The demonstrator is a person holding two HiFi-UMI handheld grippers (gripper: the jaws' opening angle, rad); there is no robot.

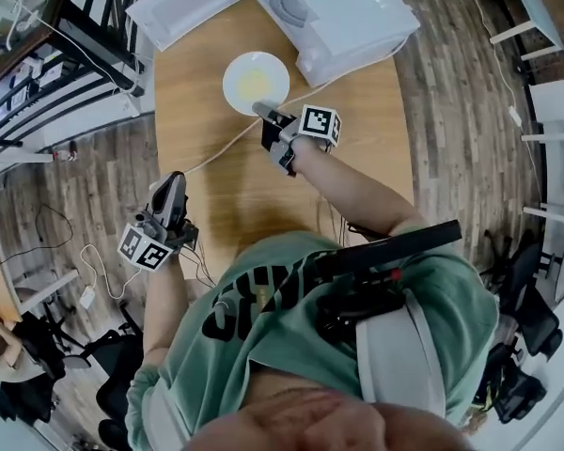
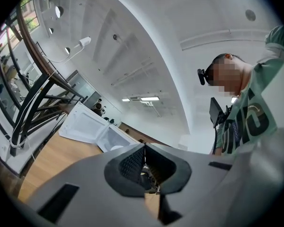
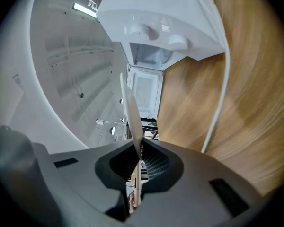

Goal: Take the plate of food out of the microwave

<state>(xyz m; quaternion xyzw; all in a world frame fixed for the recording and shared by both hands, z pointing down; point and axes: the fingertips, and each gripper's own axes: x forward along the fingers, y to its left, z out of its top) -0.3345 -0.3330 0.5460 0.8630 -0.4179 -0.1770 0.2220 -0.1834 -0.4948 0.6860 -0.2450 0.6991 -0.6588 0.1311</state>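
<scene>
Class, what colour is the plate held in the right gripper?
The plate is white; the head view shows it best.

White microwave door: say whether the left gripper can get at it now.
Likely yes: the empty left gripper has only wooden table and a thin white cable between it and the open white microwave door.

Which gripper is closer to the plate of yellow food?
Right. The right gripper grips the plate at its near rim, in front of the open microwave. The left gripper is far from it, shut and empty, by the left edge of the table.
</scene>
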